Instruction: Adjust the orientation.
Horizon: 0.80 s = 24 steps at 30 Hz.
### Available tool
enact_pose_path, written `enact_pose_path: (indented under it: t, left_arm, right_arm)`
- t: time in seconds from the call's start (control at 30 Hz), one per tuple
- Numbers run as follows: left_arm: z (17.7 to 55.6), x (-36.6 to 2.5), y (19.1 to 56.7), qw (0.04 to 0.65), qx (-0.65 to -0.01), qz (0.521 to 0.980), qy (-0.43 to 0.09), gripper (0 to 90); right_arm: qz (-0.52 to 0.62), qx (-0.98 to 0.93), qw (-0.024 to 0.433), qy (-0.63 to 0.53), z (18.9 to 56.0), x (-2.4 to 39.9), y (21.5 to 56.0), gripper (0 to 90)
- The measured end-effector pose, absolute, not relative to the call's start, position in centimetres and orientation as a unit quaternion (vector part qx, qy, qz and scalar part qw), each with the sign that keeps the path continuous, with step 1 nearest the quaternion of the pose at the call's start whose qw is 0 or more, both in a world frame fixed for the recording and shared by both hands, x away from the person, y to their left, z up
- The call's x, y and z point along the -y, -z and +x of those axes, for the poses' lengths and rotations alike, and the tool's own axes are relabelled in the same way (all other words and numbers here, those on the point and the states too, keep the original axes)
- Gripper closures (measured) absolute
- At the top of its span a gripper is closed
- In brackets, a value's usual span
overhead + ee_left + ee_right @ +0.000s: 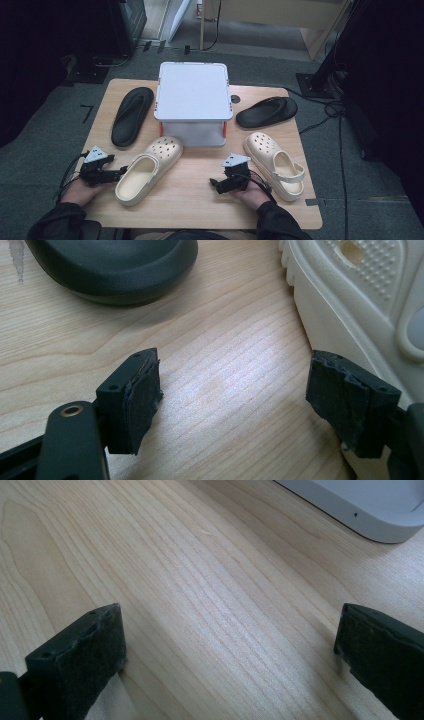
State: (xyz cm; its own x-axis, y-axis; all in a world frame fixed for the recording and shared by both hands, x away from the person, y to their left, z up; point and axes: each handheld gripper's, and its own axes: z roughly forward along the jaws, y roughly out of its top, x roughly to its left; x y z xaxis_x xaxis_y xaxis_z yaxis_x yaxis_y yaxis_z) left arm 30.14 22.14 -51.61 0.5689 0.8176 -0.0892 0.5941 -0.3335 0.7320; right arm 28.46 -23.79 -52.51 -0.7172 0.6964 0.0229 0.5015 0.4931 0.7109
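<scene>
— What's nearest to us?

— The person's two hands at the near edge of the worktop [200,200], each with a gripper. The left gripper [121,173] lies low at the near left, its fingers [132,400] spread wide with nothing between them, just bare wood. The right gripper [214,184] sits near the middle right, fingers [80,660] likewise released and apart over bare wood.

— And the shoes?

— A cream clog [147,170] lies just right of the left gripper, heel near, toe pointing far and to the right. In the left gripper view its ribbed side [350,305] is just beside the right-hand finger; I can't tell whether they touch. A second cream clog [274,165] lies right of the right gripper, a little apart from it, its toe far and its strap at the near end.

— Farther back?

— A white lidded box [192,102] stands in the middle, with orange catches at its sides; its corner [370,510] shows in the right gripper view. Left of it lies a black slipper [132,116], running near to far. Right of the box lies another black slipper [266,112], set crosswise. Beyond the worktop there's grey carpet [60,115] with cables.
</scene>
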Motion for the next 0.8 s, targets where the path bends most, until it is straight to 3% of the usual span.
enact_pose_path:
  t: [0.63, 0.8]
  left_arm:
    - [30.20, -22.26, 51.58, 0.379, -0.440, 0.802, -0.142, 22.2]
    - [30.72, -22.88, 51.06, 0.380, -0.457, 0.794, -0.127, 26.8]
  right_arm:
    - [0.353, -0.852, 0.136, -0.361, 28.40, 23.75, 52.50, 0.7]
    - [0.350, -0.852, 0.135, -0.365, 28.30, 23.78, 52.39, 6.9]
